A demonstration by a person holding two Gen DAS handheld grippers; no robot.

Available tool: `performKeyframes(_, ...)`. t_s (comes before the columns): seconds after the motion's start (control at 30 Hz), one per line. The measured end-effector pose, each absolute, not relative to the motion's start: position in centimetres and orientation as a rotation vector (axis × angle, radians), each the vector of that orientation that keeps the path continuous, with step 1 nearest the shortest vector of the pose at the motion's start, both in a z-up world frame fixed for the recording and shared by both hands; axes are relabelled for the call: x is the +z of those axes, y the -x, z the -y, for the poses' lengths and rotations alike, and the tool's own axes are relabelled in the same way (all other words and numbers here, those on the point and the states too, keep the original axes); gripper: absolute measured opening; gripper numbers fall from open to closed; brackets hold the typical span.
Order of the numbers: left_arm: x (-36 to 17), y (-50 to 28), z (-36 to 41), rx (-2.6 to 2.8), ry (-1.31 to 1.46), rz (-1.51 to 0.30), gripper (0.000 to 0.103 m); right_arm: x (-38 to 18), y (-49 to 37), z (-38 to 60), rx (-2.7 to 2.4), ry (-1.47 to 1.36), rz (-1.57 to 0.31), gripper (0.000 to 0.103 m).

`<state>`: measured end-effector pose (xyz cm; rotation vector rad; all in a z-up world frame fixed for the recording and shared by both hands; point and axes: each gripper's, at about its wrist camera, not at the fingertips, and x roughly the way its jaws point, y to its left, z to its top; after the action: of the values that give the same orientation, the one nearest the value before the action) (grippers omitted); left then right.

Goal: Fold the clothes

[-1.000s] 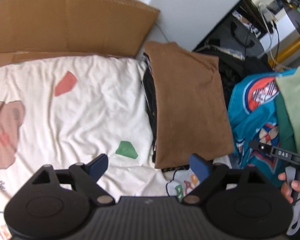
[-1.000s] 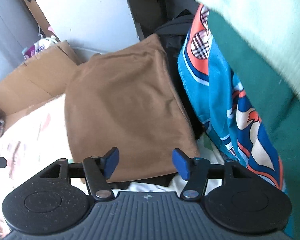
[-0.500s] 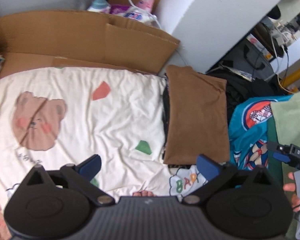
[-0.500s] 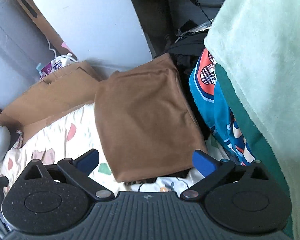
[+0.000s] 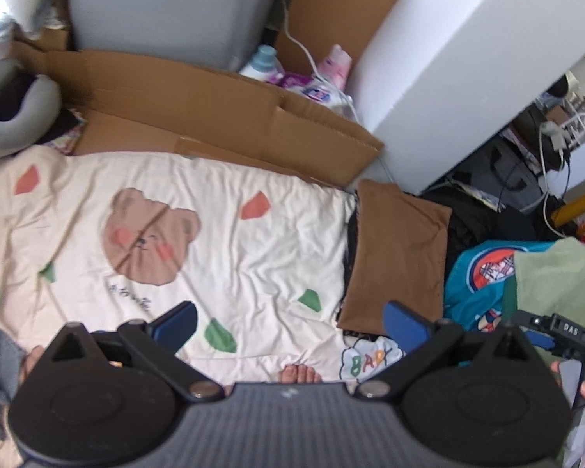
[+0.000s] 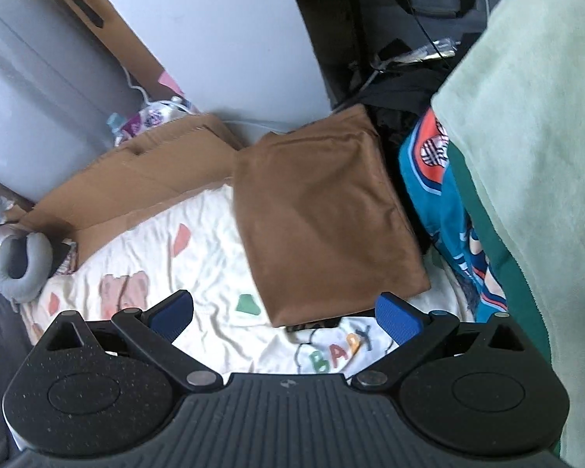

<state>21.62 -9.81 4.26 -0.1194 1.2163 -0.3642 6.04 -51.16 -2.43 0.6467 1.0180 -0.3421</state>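
Both grippers, left gripper (image 5: 290, 321) and right gripper (image 6: 282, 314), gape empty above the brown folded garment (image 6: 327, 214) (neatly stacked); reaching into the nearby clothes pile (image 6: 526, 156) carelessly could topple it.

A cream quilt (image 5: 253, 257) printed with a bear face and coloured shapes is the work surface. At its right edge lies a folded brown garment (image 5: 397, 249), flat, on top of something dark. Right of the brown garment sits a heap of clothes (image 5: 483, 280), blue, dark green and pale green. Flattened cardboard (image 5: 199, 117) borders the quilt's far edge, with a grey neck pillow (image 5: 11, 117) at the far left corner.
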Motion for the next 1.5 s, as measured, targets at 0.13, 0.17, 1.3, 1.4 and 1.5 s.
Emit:
performKeyframes(0.13, 6.1, -20.8, 6.9, -0.325, 0.146, -1.203, 0.103, -0.6, -6.2, 50.3, -0.34, -0.651, -1.019, 0.103)
performKeyframes(0.17, 6.5, -20.5, 6.1, -0.314, 0.159, -1.201, 0.103, -0.2, -6.3, 50.1, -0.339, -0.65, -1.021, 0.103)
performKeyframes(1.3, 12.5, -5.8, -12.7, -0.083, 0.299, -1.041, 0.103, 17.3, -7.5, 32.8, -0.123, -0.409, -1.003, 0.102)
performKeyframes(1.4, 12.9, -4.5, -13.2, -0.048, 0.275, -1.021, 0.103, 16.6, -6.9, 31.0, -0.096, -0.396, -1.027, 0.102)
performKeyframes(1.5, 13.5, -3.3, -13.6, -0.033, 0.27, -0.997, 0.103, 16.1, -6.5, 29.5, -0.054, -0.38, -1.035, 0.102)
